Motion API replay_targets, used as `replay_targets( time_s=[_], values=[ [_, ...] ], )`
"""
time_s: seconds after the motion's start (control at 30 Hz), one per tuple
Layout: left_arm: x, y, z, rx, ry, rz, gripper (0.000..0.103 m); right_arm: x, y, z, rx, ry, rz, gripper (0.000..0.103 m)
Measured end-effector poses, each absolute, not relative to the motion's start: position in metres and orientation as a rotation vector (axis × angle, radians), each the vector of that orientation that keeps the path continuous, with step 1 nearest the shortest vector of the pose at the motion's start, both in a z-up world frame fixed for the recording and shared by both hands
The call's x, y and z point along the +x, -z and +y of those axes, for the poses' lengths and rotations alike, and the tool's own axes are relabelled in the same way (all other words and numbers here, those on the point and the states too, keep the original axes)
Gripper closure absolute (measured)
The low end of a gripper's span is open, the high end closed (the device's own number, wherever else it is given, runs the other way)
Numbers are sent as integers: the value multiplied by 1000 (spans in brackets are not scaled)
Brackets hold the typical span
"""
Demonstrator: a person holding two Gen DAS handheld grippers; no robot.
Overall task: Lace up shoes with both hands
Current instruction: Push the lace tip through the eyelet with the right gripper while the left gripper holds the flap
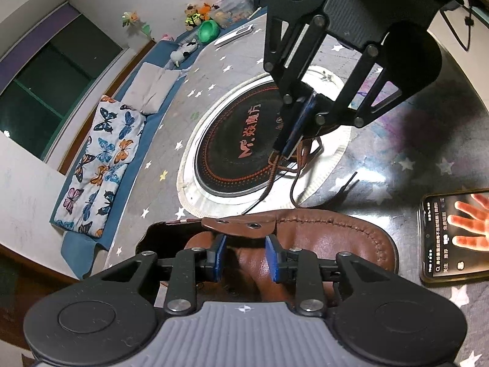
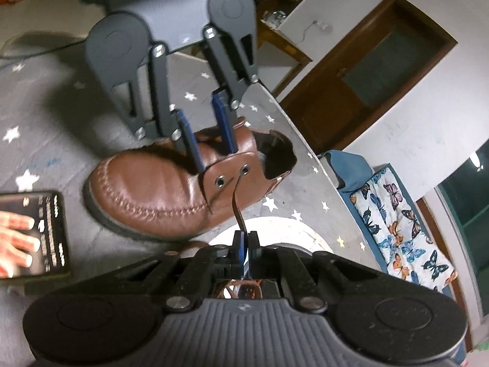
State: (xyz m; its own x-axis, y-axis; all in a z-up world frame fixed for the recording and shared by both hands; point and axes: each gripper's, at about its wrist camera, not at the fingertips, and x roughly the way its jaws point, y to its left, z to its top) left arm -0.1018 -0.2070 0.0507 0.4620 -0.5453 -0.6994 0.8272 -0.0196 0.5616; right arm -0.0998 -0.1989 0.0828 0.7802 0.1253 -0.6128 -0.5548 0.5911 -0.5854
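Right fingers (image 2: pixel 253 244) pinch brown lace (image 2: pixel 237 208) threaded through shoe (image 2: pixel 159 195).

Dim indoor light, fisheye warp, slight blur.

Both wrist cameras look steeply down, close, from opposite sides (facing each other), sharing the shoe (image 1: pixel 305 244) and phone (image 2: pixel 33 232).

Both tools match: the left gripper (image 1: pixel 246 252) and the right gripper (image 2: pixel 244 244) have black linkage arms joined by silver screws, round black discs at the lower corners of the frame, a ribbed grey body with a small crosshair mark, and blue-padded fingers (image 1: pixel 220 252).
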Motion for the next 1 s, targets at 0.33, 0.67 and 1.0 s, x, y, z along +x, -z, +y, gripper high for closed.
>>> replay_targets(
  time_s=[0.33, 0.67, 1.0],
  values=[
    [-104, -48, -209, 1185, 1134, 259, 74, -104, -74, -194, -943, -446, 554, 101],
    [-105, -47, -212, 1193, 1150, 238, 74, -111, -72, -192, -984, -461, 551, 101],
    [-102, -43, -217, 1192, 1160, 258, 74, -100, -72, -189, -991, -443, 515, 101]
  ],
)
